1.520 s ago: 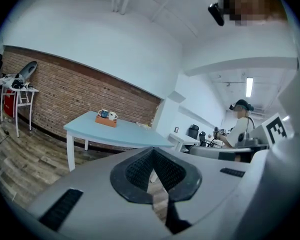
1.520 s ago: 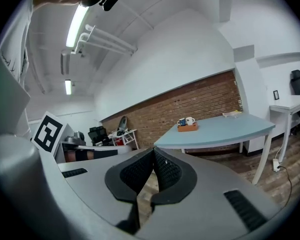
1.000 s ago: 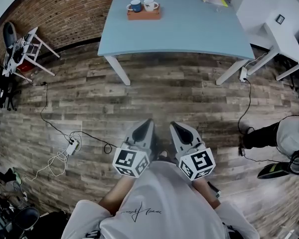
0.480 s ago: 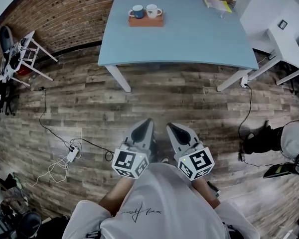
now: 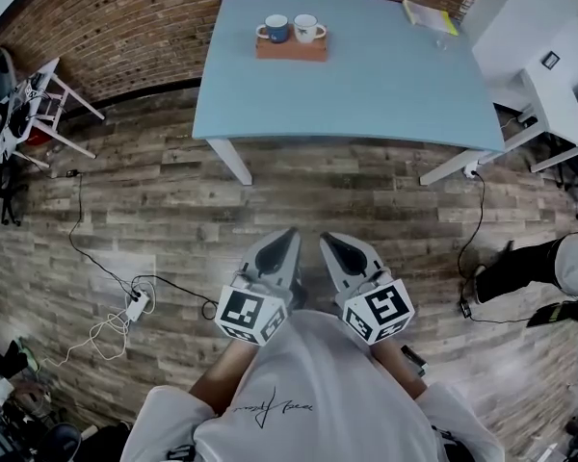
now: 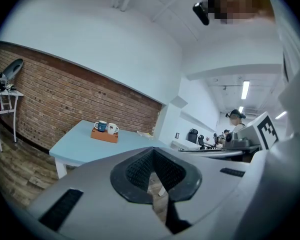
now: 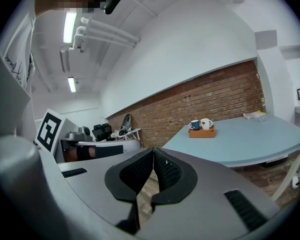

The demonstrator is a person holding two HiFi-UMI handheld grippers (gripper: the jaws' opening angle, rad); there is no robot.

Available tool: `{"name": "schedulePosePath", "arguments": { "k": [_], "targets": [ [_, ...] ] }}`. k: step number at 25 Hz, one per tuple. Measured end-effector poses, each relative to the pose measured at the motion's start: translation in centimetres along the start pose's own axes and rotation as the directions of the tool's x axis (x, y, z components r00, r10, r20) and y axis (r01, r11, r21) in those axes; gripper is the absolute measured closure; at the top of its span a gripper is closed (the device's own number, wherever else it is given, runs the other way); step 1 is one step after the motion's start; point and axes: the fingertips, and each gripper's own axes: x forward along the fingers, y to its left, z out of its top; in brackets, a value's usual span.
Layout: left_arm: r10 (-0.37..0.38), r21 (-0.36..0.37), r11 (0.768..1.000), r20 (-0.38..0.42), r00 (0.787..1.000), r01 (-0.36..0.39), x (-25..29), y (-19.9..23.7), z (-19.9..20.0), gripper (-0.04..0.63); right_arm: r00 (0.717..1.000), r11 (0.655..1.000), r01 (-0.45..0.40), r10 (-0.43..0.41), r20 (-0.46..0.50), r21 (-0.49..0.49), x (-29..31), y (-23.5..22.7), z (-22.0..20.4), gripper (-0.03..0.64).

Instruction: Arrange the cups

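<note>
Head view: the light blue table (image 5: 366, 94) stands against the brick wall (image 5: 135, 17). A wooden tray (image 5: 291, 52) sits on the table's far side, close to the wall edge and left of the table's middle. A blue cup (image 5: 276, 29) and a white cup (image 5: 307, 29) stand upright on the tray, side by side, with the blue one on the left. A yellow-edged book (image 5: 423, 13) lies at the table's far right corner. The left gripper (image 5: 286, 236) and right gripper (image 5: 328, 241) are held side by side over the wood floor (image 5: 173, 210), well short of the table's near edge, tips pointing toward it. Beside the table's right end is a white desk (image 5: 544, 37), and off its left end a white chair (image 5: 48, 99)

Left gripper view: the jaws are together with nothing between them. The table (image 6: 77, 146) is ahead and to the left, well apart from the tips, and the tray (image 6: 104, 136) with the blue cup (image 6: 101, 126) and white cup (image 6: 112, 129) is on its far part by the wall

Right gripper view: the jaws are closed, pads meeting at the tips, and they hold nothing. The table (image 7: 245, 141) is ahead and to the right, with the tray (image 7: 201, 132) and both cups on its wall side and the book (image 7: 253, 115) at the table's far right end
</note>
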Motion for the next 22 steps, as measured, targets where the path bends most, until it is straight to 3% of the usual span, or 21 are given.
{"name": "schedulePosePath", "arguments": {
  "k": [13,22],
  "targets": [
    [-0.052,-0.010,0.999,0.007,0.999,0.052,2.2,4.3,1.7,0.588,1.000,0.999,0.026,-0.026,-0.003,-0.040,4.6,-0.5,2.1,0.595],
    [-0.036,-0.017,0.999,0.063,0.997,0.037,3.5,4.7,3.6,0.588,0.999,0.998,0.035,-0.035,0.016,-0.043,5.7,-1.4,3.3,0.595]
  ]
}}
